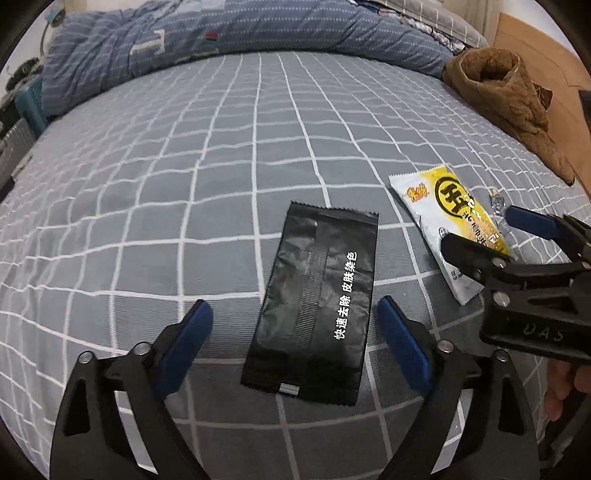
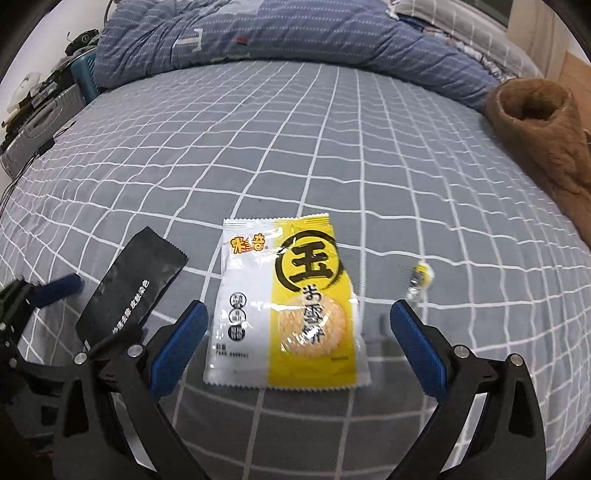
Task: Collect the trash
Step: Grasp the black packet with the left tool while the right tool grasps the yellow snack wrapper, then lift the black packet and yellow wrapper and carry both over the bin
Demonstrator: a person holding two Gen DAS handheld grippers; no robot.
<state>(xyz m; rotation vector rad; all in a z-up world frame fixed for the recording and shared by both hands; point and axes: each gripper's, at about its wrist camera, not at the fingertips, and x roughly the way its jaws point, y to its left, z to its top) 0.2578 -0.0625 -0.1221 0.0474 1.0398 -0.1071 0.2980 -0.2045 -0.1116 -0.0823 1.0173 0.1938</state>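
The left gripper point(image 1: 295, 332) hangs over the black packet point(image 1: 314, 302), w/ its blue pads wide apart, one on each side of it. The pads don't touch the packet, so nothing is held yet. It looks lined up that way so the pads can squeeze the packet from both long sides.

The right gripper point(image 2: 297, 339) does the same w/ the yellow and white snack bag point(image 2: 288, 314). Its jaws are let go too, w/ the bag flat between them and not pinched. A small clear candy wrapper point(image 2: 419, 278) lies just beside the bag, on its right.

All 3 bits of trash lie flat on the bed point(image 1: 184, 166), close together near the front edge, maybe so both grippers can reach at once. The sheet is gray w/ white squares. A blue blanket point(image 1: 240, 33) is bunched at the back. A brown fuzzy coat point(image 1: 509, 96) lies on the right side. A gray suitcase point(image 2: 33, 129) and other stuff sit left of the bed.
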